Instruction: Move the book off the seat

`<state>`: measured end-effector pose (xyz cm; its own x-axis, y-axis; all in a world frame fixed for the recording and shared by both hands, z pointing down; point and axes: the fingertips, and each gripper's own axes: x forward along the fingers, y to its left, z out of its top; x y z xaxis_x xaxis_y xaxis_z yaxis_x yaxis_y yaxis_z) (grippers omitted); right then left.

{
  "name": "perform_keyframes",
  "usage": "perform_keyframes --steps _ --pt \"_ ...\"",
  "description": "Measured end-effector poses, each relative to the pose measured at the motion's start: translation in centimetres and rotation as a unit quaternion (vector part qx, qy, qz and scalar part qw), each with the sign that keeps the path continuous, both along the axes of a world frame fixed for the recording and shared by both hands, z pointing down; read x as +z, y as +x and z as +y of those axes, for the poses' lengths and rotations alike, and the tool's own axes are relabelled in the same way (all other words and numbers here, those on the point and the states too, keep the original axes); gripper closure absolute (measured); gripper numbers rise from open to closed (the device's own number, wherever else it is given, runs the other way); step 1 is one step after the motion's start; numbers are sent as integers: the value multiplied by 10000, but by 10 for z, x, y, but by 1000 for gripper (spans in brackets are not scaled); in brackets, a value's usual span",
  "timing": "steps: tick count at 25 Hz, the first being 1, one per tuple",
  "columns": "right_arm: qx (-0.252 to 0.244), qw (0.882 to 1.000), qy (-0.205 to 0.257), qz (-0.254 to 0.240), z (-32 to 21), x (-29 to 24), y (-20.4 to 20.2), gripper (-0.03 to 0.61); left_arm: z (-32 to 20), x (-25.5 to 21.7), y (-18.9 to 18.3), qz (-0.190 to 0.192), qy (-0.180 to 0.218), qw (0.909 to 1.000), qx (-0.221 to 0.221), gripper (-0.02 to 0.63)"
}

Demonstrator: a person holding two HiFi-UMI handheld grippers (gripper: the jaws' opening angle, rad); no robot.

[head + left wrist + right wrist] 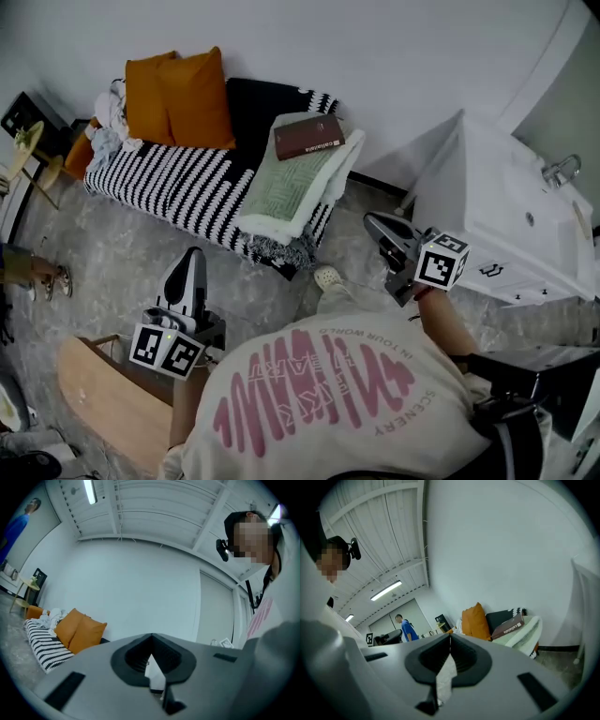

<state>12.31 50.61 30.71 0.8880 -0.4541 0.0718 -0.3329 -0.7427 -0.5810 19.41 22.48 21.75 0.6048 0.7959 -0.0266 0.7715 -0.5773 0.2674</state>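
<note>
Head view first: the dark red book [309, 137] is lying flat on a folded green blanket [281, 187], which sits at the right end of the striped sofa [164, 183]. Two orange cushions [183, 98] lean against the wall further left. Your left tongs [193, 255] and right tongs [372, 221] are both over the floor [112, 253], pointing toward the sofa and well apart from the book. There's a white sink cabinet [487, 202] just to the right of your right tongs.

Left gripper view: your left tongs are pressed fully together with nothing between them. Beyond them you only get the cushions and the left end of the striped cover; the book isn't in this view.

Right gripper view: your right tongs are fully closed too, and empty. The book shows up off to the right past them, on the blanket next to an orange cushion. A person in blue [407, 629] stands far back on the left.
</note>
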Motion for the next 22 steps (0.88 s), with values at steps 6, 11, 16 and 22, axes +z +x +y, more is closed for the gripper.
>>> perform_keyframes --steps 6,11,16,22 --pt "-300 9994 90 -174 28 20 50 566 2 -2 33 -192 44 9973 -709 606" --pt "-562 9960 594 -368 47 46 92 565 4 -9 56 -185 205 9928 -1161 606" --pt "-731 9844 1488 -587 64 70 134 565 14 -8 82 -386 325 9861 -1581 606" --pt "-655 9808 1603 -894 106 102 174 565 37 -12 105 -344 454 9820 -1800 606"
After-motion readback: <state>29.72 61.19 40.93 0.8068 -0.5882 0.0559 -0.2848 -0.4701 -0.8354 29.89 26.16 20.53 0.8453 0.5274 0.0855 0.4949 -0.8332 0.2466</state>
